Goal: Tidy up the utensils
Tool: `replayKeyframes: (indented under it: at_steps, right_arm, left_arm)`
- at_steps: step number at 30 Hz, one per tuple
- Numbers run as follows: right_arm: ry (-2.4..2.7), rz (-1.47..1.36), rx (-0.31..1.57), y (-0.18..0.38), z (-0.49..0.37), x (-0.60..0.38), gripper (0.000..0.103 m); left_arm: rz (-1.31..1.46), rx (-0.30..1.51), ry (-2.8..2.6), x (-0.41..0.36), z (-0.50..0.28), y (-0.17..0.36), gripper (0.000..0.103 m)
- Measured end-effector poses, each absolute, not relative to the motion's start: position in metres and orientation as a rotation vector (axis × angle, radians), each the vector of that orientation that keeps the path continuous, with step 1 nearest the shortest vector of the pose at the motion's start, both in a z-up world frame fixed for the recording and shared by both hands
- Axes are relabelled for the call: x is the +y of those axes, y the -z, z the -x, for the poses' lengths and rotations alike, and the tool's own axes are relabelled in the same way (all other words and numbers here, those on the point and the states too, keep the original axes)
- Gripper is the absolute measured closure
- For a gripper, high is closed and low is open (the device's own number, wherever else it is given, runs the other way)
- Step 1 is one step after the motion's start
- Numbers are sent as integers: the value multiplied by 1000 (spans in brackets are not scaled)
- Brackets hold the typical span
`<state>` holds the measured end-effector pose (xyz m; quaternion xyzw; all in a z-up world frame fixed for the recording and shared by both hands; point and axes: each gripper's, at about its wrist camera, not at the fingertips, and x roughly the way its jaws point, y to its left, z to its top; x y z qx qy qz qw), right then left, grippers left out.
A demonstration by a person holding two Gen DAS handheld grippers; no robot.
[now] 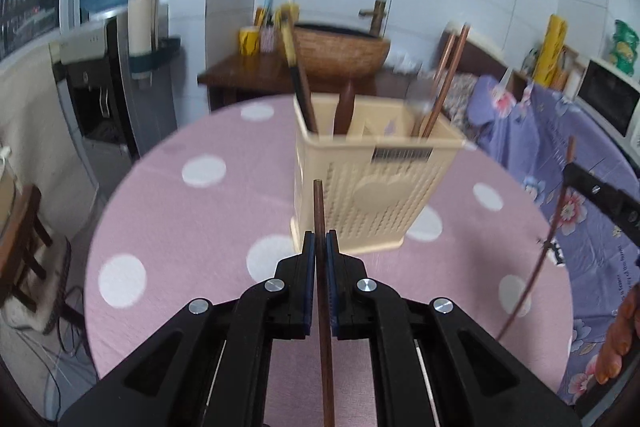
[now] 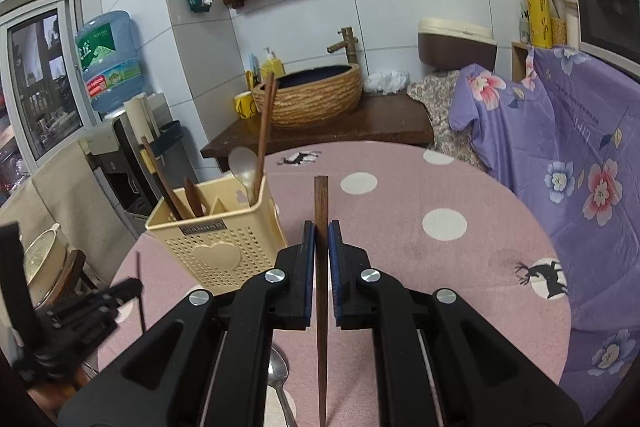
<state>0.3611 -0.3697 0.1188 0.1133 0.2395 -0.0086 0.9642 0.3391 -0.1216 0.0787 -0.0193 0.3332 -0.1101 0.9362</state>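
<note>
Utensil holder beside metal spoon

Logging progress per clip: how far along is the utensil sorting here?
Done: two chopsticks, a spoon and dark wooden utensils stand in the cream holder. In hand: each claw, left and right, grips one chopstick. Left: a metal spoon on the table.

A small dark nameplate on the rim of the cream perforated plastic utensil basket reads roughly "JIANHAO". The blue water-jug label and purple cloth print stay illegible.
</note>
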Motion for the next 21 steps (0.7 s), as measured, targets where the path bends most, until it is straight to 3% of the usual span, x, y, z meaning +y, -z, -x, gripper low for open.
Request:
replayKeyframes:
  at_steps: [21]
  right_arm:
    - [-20, -164, 444, -173, -346, -360, 95]
  left_arm:
    - [37, 582, 284, -98, -324, -142, 97]
